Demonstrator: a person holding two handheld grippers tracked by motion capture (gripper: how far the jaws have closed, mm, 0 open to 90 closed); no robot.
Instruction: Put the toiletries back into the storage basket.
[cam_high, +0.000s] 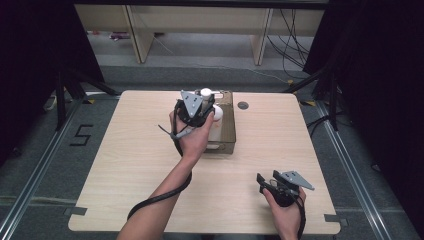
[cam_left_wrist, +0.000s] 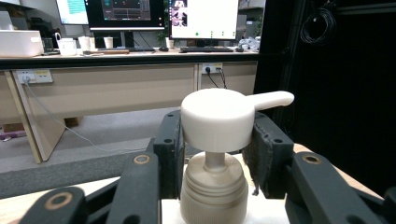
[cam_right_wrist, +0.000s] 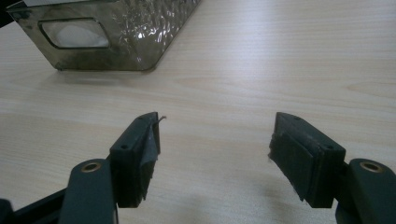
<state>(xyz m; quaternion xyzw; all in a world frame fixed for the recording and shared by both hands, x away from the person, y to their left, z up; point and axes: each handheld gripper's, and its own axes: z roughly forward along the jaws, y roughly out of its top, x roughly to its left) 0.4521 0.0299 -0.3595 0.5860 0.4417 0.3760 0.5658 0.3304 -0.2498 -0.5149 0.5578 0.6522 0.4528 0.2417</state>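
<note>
While the high view is looking down on the pale wooden table (cam_high: 125, 165), the left gripper (cam_high: 200, 107) is holding a white pump bottle (cam_high: 212, 122) over the smoky clear plastic bin (cam_high: 227, 135) at the far middle. Seen from the left gripper view, its jaws are clamping the round white pump head (cam_left_wrist: 217, 119). Seen from the right gripper view, the right gripper (cam_right_wrist: 215, 156) is hovering with jaws gaping, empty, over the near right tabletop.

One bench (cam_high: 125, 190), light wood. Two grippers over it: the left gripper (cam_high: 202, 107) and the right gripper (cam_high: 267, 182), each in one hand, so two hands. One smoky clear bin (cam_high: 229, 131) stands on the bench. One white pump bottle (cam_left_wrist: 215, 154) in it, with a single pump head (cam_left_wrist: 219, 119).
</note>
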